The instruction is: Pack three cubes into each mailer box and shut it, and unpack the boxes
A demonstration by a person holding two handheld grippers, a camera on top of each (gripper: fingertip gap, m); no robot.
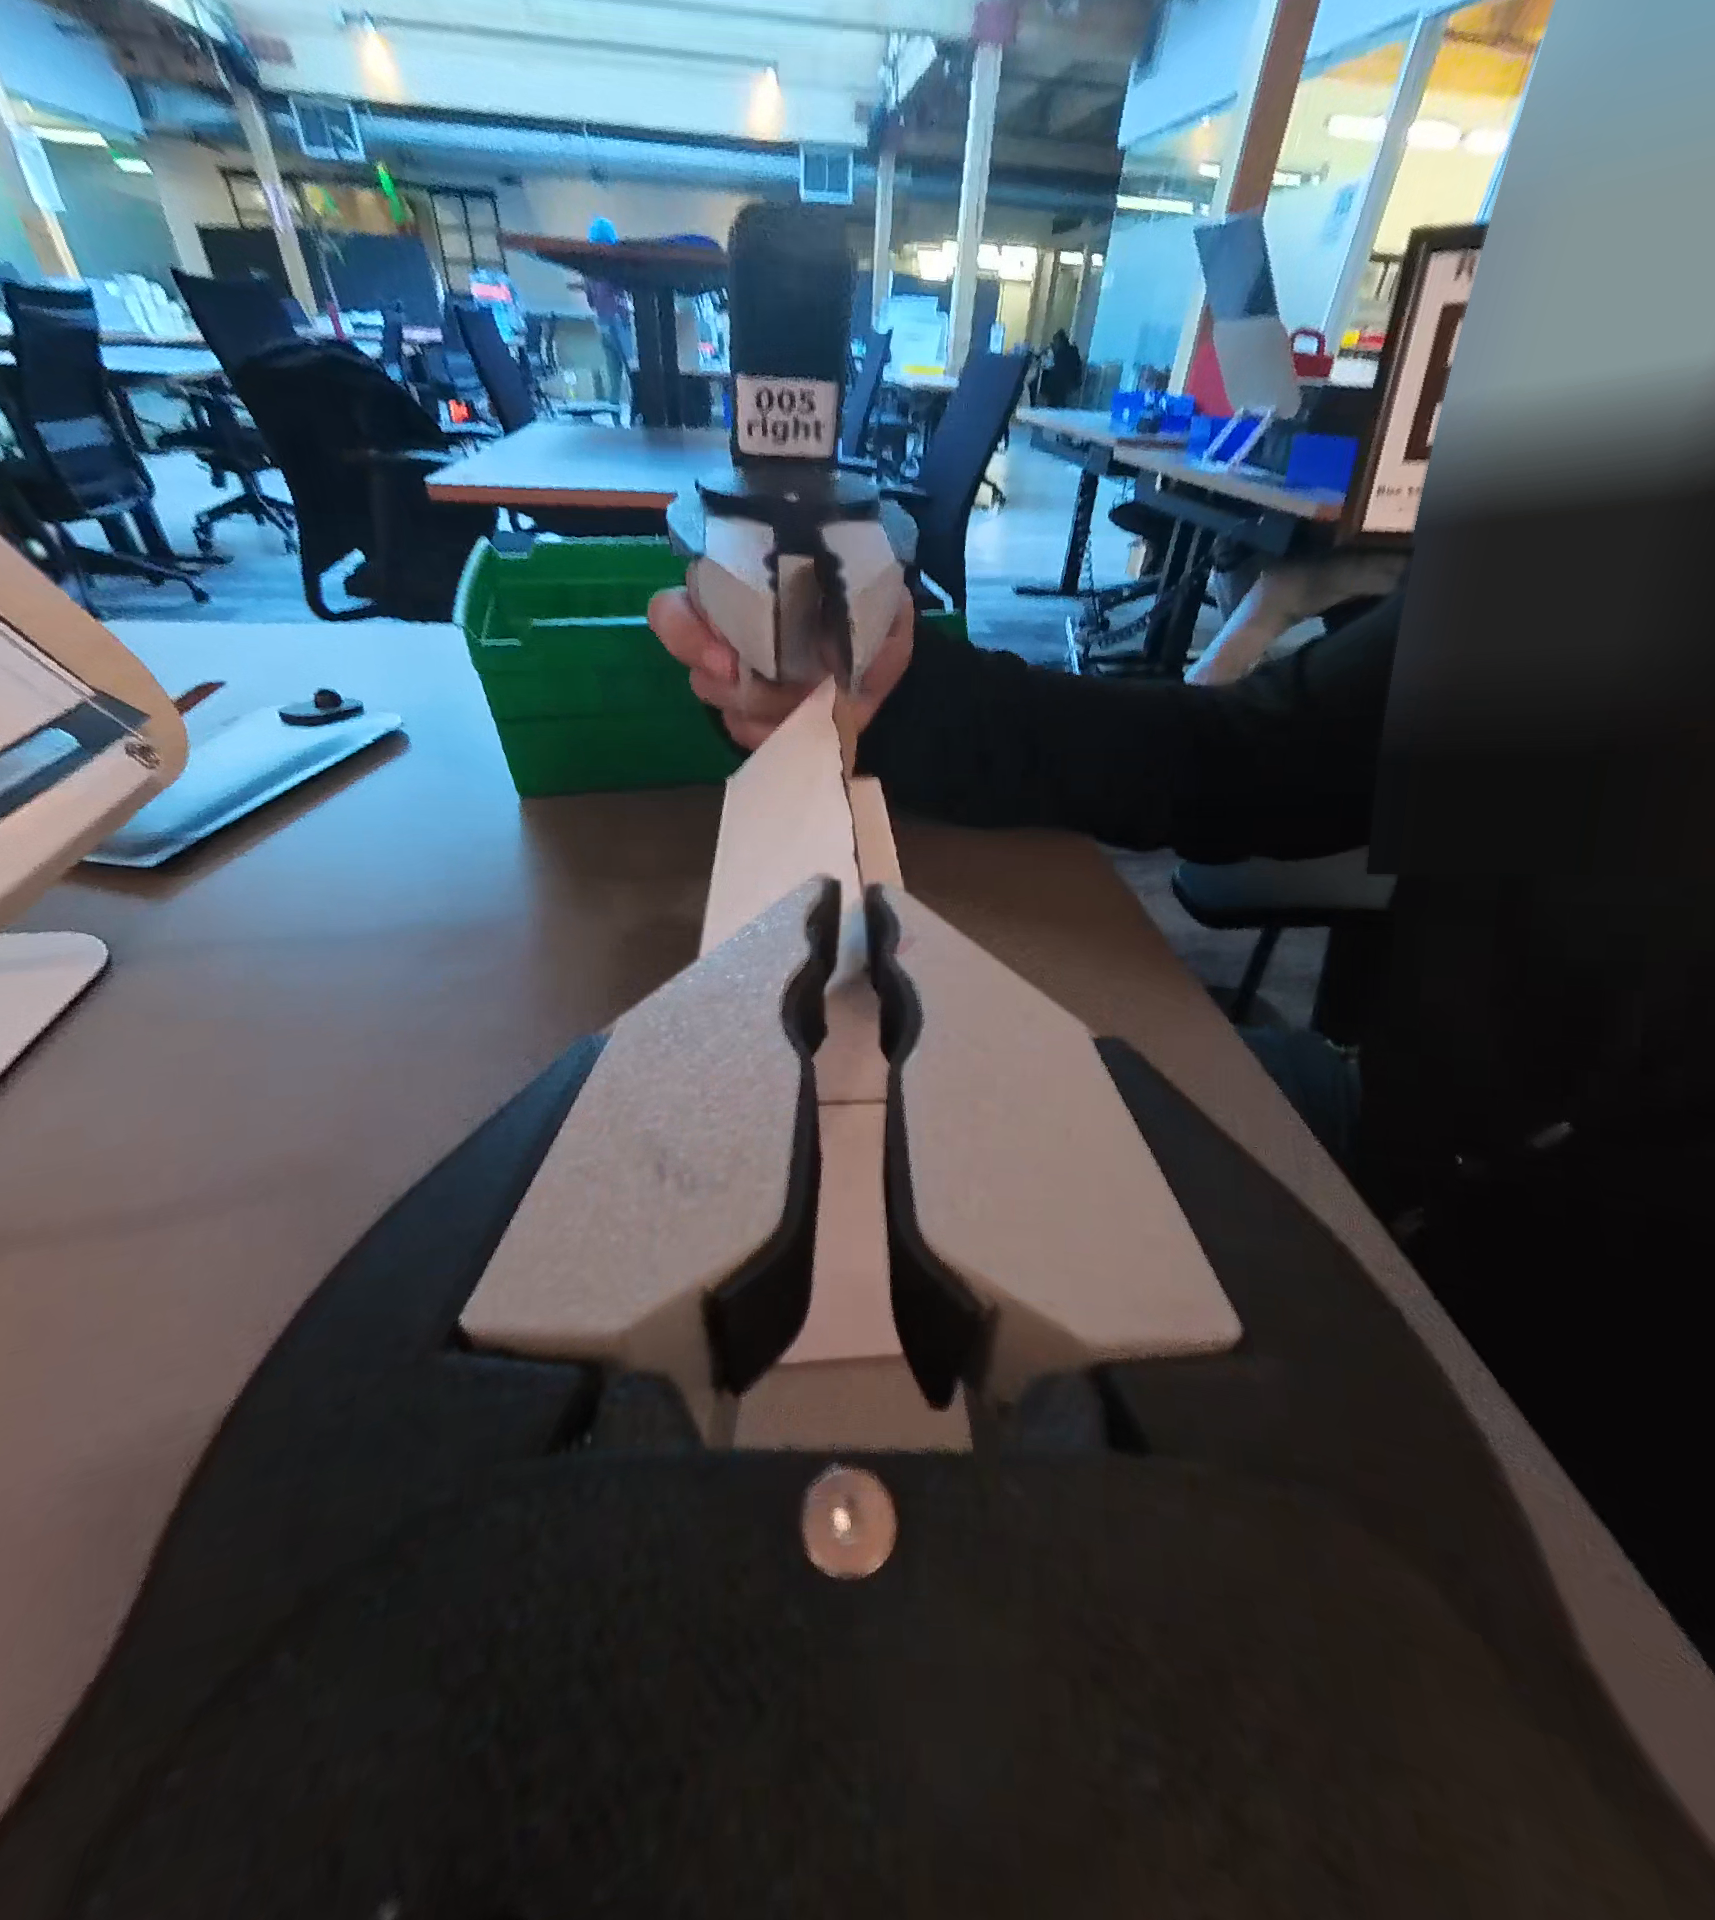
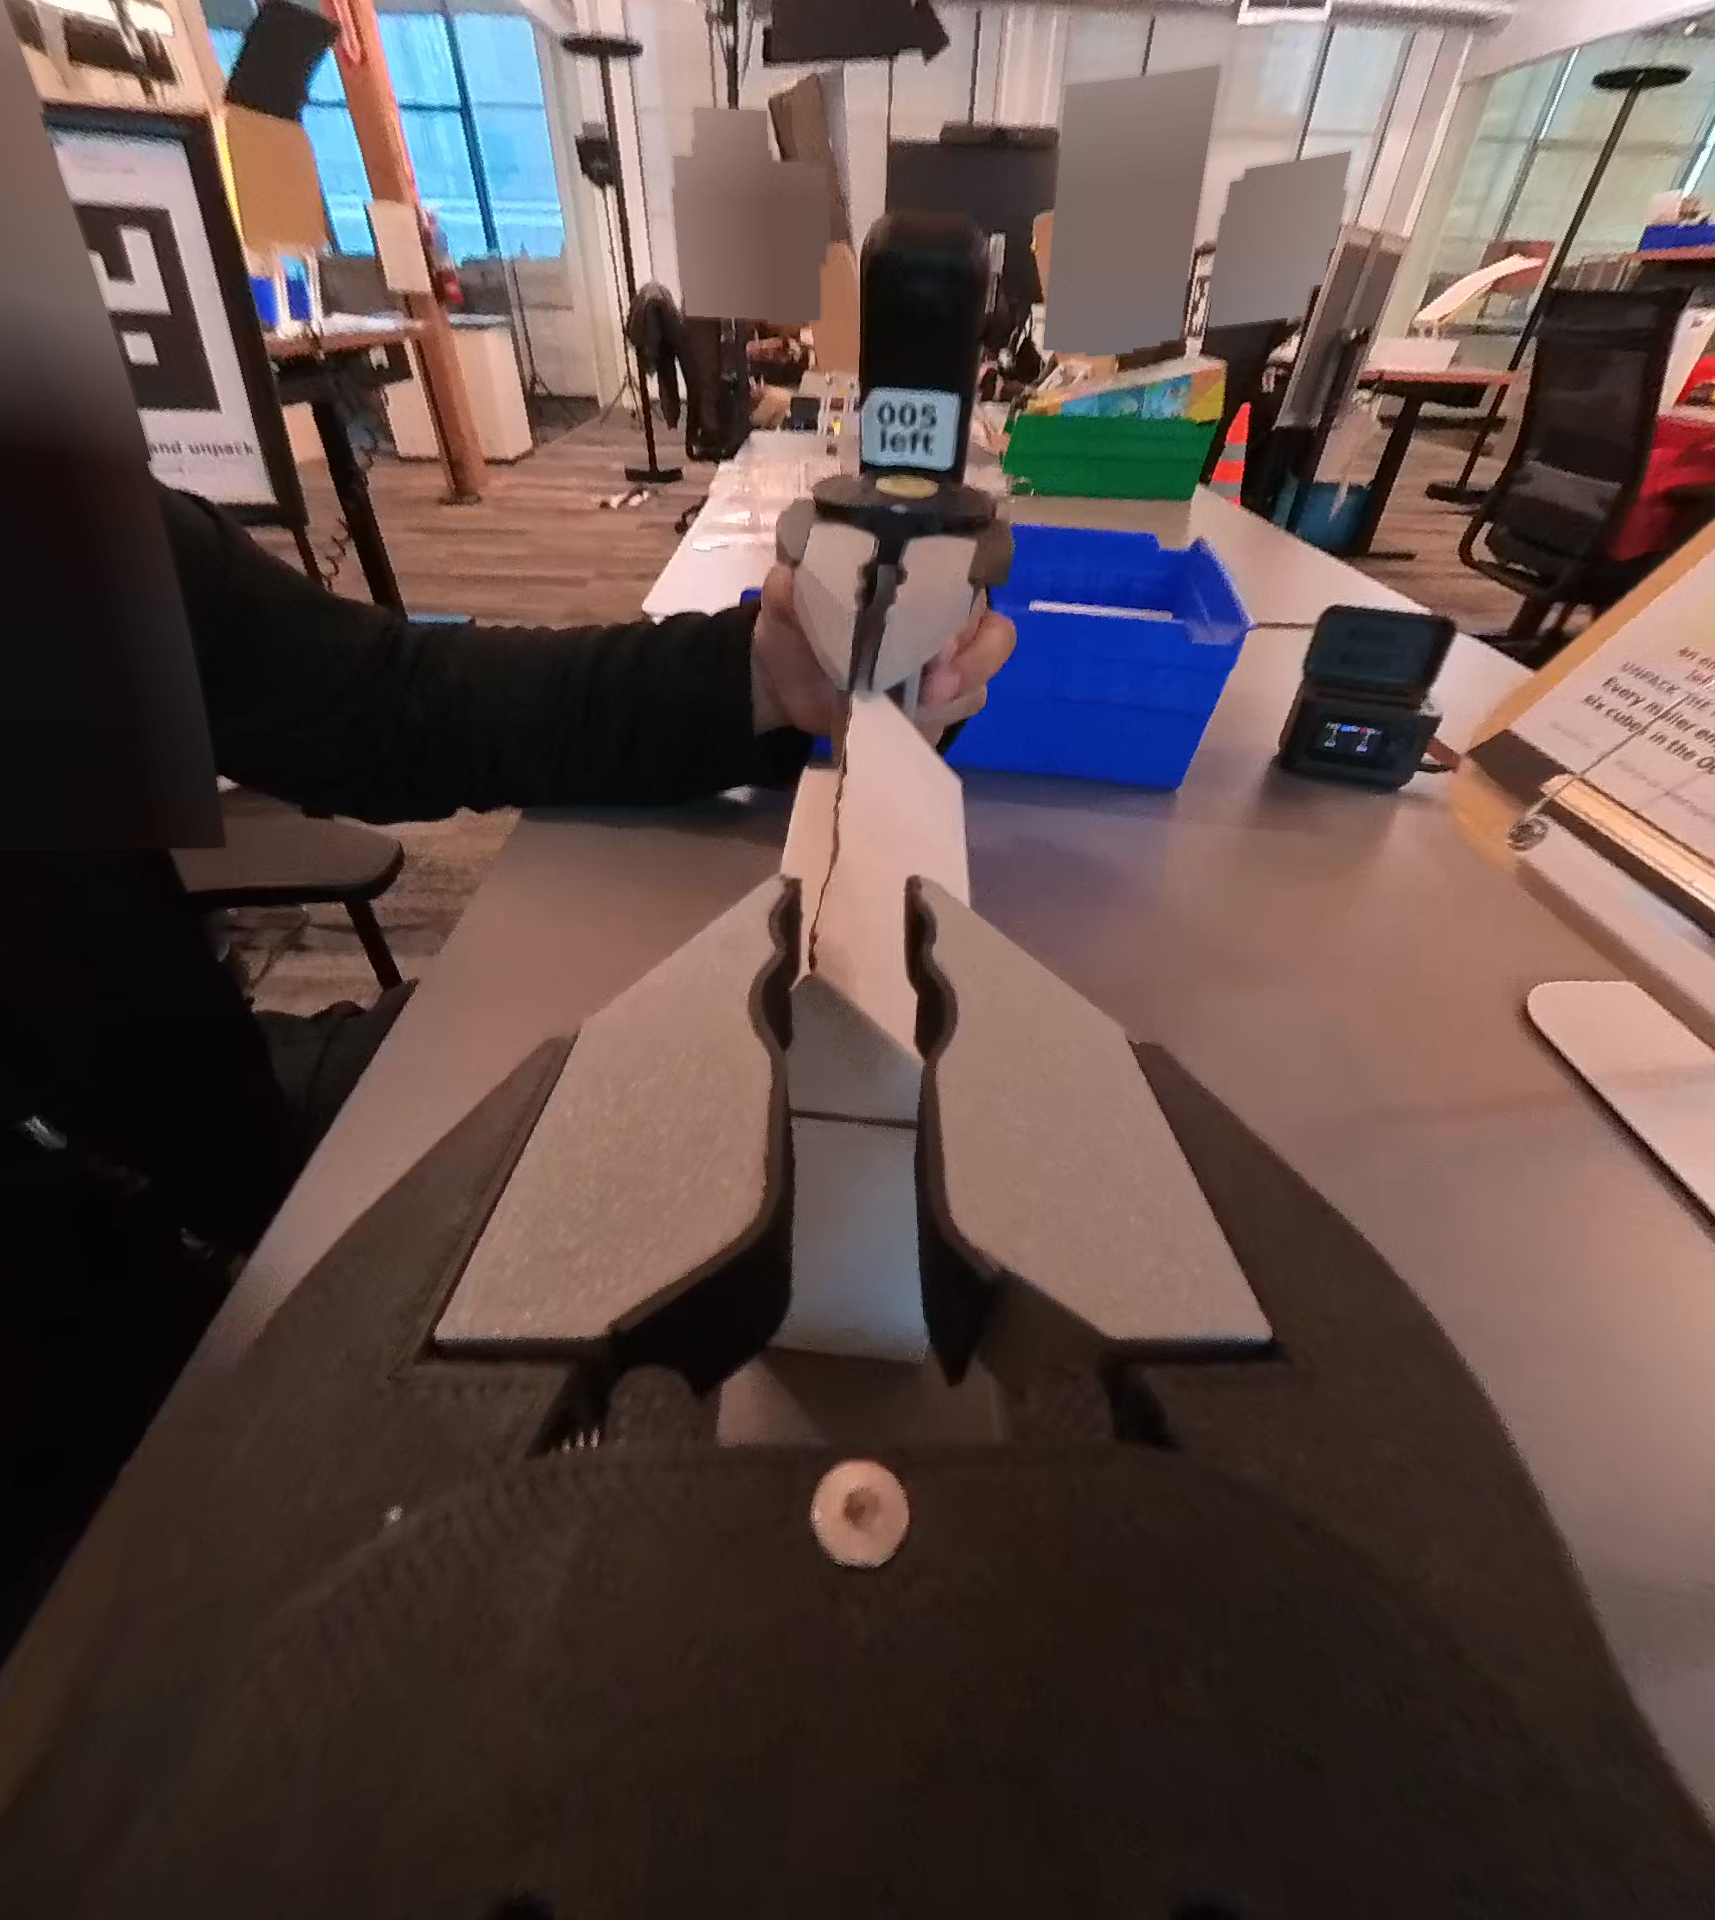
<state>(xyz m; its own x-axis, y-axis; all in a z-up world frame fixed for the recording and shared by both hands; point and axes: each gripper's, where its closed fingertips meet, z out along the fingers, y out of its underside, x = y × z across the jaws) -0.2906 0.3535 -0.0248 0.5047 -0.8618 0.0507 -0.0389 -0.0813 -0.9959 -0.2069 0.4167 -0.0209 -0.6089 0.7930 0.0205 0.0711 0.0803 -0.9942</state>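
Left wrist view: both grippers level, facing, clamping mailer box (image 1: 791, 821) ends.

Both my wrist views are evenly lit by overhead ceiling lamps (image 1: 370, 47) and by daylight through tall windows (image 2: 479, 135) behind the work area. The table (image 1: 333, 987) carries a soft sheen without hard glare; shadows beneath my fingers (image 1: 687, 1122) are faint and diffuse. Wide-angle distortion bends straight lines near every edge. Distant chairs (image 1: 53, 416) appear soft and slightly smeared. A dark, unfocused mass fills the right margin of the left view and the left margin of the right view.
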